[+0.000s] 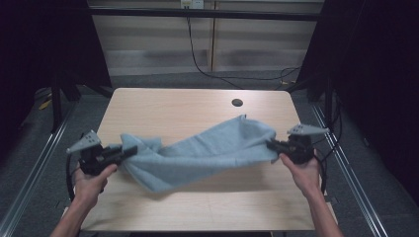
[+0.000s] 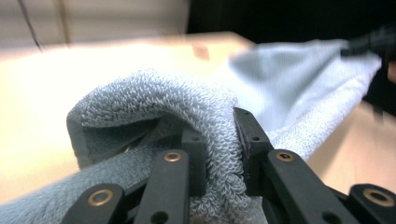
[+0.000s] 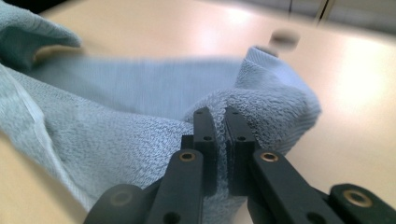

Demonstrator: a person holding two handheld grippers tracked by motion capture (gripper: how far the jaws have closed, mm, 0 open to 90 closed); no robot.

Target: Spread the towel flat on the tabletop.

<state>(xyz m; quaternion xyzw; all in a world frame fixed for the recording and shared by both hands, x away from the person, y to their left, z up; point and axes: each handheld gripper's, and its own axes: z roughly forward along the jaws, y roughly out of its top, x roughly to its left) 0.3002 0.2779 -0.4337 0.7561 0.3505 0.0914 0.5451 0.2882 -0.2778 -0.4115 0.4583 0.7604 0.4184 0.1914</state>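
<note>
Forearms come in from the bottom edge of the high view, each hand carrying a gripper, and between them hangs a pale blue towel (image 1: 197, 155), stretched across the middle of the wooden table (image 1: 163, 106) with its belly sagging onto the top. At the left, the left gripper (image 1: 129, 151) is clamped on a thick bunched fold of the terry at the towel's left end; its own view shows the pile squeezed between the jaws (image 2: 224, 158). At the right, the right gripper (image 1: 271, 144) pinches the opposite corner, its jaws nearly together with only a thin layer of cloth between them (image 3: 221, 140). I judge the step to be spreading the towel by its two ends; the next move likely calls for holding both grips, drawing the cloth taut and laying it flat. A round cable hole (image 1: 237, 102) sits toward the table's far right; dark curtains flank it, and a black cable (image 1: 197, 59) runs down the pale wall behind
</note>
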